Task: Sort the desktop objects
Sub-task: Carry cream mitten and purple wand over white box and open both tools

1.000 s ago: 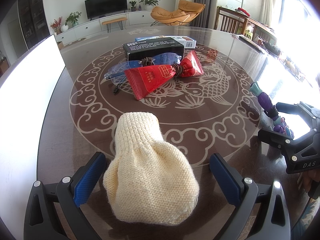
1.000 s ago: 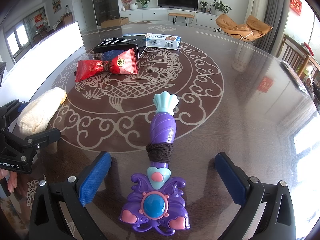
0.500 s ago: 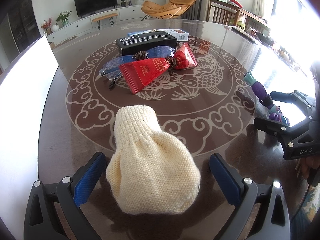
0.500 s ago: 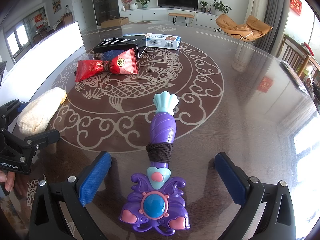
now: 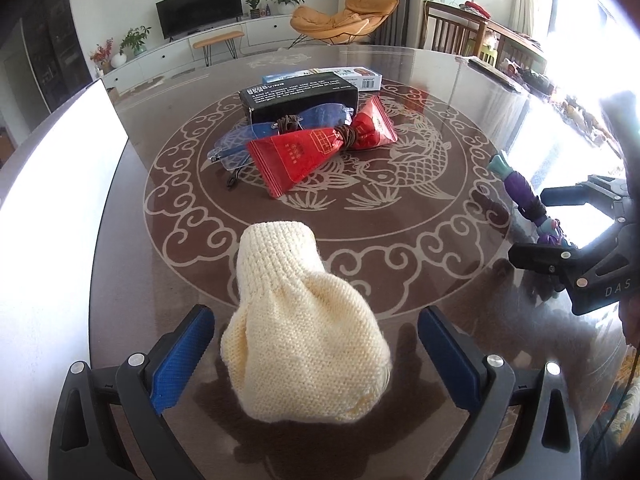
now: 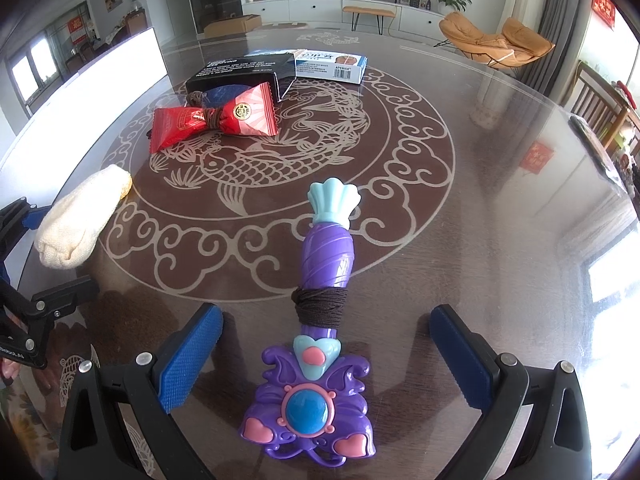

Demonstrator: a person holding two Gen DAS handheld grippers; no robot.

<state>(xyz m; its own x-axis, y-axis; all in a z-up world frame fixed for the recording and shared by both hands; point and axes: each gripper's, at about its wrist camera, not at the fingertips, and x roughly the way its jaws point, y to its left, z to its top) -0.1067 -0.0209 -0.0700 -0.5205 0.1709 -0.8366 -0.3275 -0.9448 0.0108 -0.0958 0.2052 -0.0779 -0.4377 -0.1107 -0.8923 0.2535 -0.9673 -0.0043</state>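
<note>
Knitted sock [image 5: 304, 344]: the cream sock lies on the table between your left tongs [image 5: 316, 356], with its cuff pointing away from you.
Left tongs: the blue pads [image 5: 182, 354] were at their widest a moment ago; now they are closing in on the sock, but they do not press it yet.
What that means: you look to be starting the grab, so the sock is likely the first thing to be sorted.
Right tongs [image 6: 326, 356]: they stand wide, same as before, over the purple toy wand [image 6: 324, 280], and do not touch it.
Toy wand: it lies flat, with its butterfly head near you and a dark cord wound round its handle.
Middle of the table [image 6: 500, 208]: a red packet [image 6: 216, 118], tied with cord, lies beside blue glasses [image 5: 280, 132].
Far side: a black box [image 5: 298, 96] sits behind them, and a white-and-blue box [image 6: 332, 64] sits just past it.
Nothing there has moved.
</note>
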